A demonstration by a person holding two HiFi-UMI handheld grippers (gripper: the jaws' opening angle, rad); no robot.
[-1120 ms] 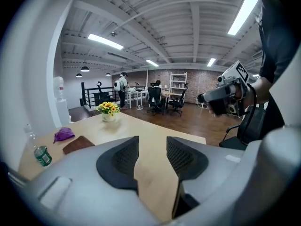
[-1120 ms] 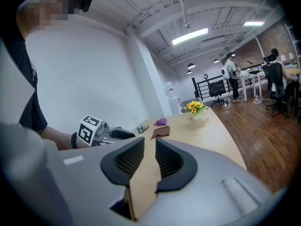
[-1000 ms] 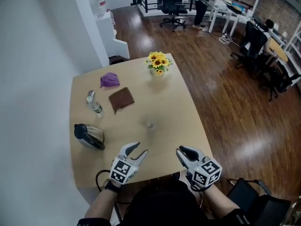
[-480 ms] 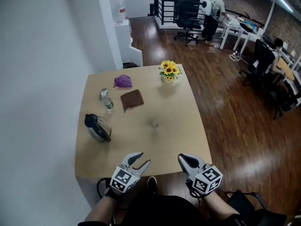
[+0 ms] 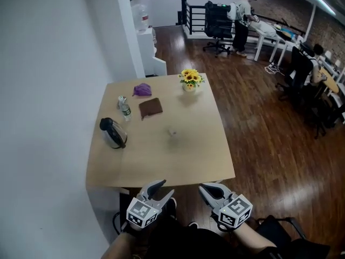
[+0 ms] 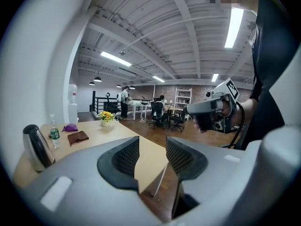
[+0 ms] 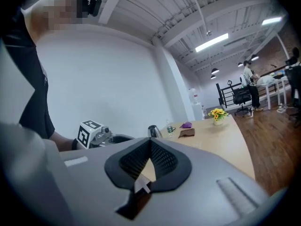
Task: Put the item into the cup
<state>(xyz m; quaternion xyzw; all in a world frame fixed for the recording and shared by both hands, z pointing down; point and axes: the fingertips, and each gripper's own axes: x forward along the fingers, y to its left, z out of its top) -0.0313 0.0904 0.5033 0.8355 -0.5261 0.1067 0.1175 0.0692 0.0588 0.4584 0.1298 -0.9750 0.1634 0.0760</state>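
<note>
Wooden table (image 5: 161, 161) edge just ahead of left claw (image 5: 162, 187), right claw (image 5: 207, 188).

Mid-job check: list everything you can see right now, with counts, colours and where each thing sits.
table: one, light wood, centre
kettle: one, silver and black, table's left side
water bottle: one, clear, behind kettle
cloth: one, purple, far left corner
flat item: one, brown, right of bottle
sunflowers: one bunch, yellow, far edge
cup: one, clear, mid-table, faint
office chairs: several, black, far room
left gripper: grey, open, empty, before near edge
right gripper: grey, shut, empty, beside it
</note>
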